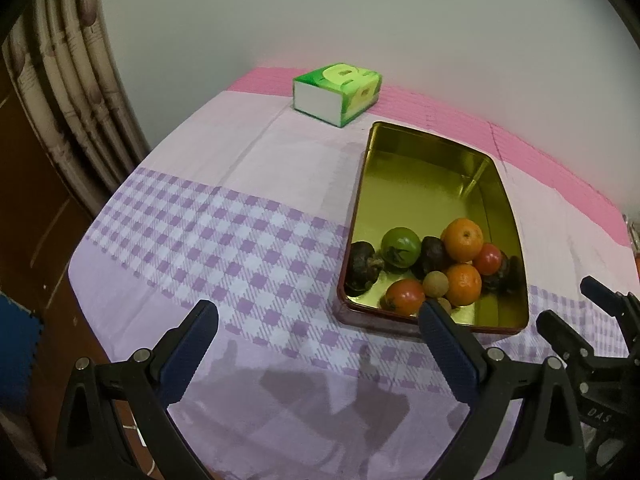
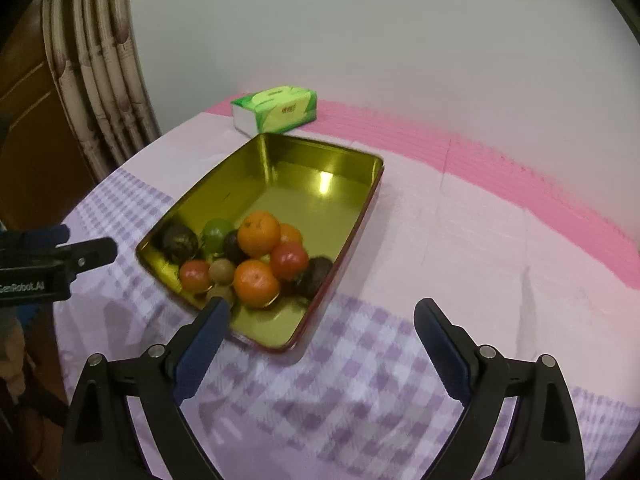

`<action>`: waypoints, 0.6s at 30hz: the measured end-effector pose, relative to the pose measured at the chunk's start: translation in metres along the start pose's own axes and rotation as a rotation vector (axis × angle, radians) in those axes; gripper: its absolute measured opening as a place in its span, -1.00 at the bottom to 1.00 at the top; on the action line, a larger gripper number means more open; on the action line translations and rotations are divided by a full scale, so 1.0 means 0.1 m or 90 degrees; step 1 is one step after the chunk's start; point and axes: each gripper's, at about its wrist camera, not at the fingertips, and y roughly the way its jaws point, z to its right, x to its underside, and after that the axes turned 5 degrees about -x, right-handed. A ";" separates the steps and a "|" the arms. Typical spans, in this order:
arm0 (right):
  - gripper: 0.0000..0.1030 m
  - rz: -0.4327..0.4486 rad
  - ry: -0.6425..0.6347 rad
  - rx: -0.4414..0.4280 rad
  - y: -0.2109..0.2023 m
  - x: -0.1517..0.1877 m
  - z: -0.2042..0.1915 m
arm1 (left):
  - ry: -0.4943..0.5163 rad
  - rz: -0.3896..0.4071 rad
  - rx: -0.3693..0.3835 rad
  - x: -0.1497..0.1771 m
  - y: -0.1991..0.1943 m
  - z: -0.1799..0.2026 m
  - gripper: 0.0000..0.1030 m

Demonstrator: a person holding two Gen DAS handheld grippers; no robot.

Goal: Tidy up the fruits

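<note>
A gold tin tray (image 1: 424, 184) (image 2: 312, 184) with a red rim lies on the checked cloth. Its near end holds several fruits: oranges (image 1: 463, 239) (image 2: 258, 233), red tomatoes (image 1: 405, 297) (image 2: 289, 260), a green tomato (image 1: 401, 246) (image 2: 216, 233), dark round fruits (image 1: 362, 265) (image 2: 181, 242) and small brown longans (image 1: 435, 284) (image 2: 221, 271). My left gripper (image 1: 318, 316) is open and empty, just in front of the tray's near left corner. My right gripper (image 2: 322, 314) is open and empty, at the tray's near right corner; it also shows in the left wrist view (image 1: 572, 304).
A green tissue box (image 1: 337, 92) (image 2: 276, 109) lies at the far edge of the table. A pink band (image 1: 560, 168) runs along the back against the wall. A curtain (image 1: 68, 92) and wooden furniture stand to the left, past the table's edge.
</note>
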 end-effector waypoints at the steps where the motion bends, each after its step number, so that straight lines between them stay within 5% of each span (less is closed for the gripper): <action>1: 0.81 -0.001 0.000 0.000 -0.01 0.01 -0.02 | 0.002 0.001 -0.002 0.00 0.00 0.01 0.93; 18: 0.81 -0.047 0.007 0.000 0.15 0.11 -0.14 | 0.031 0.006 0.001 0.03 0.01 0.08 0.93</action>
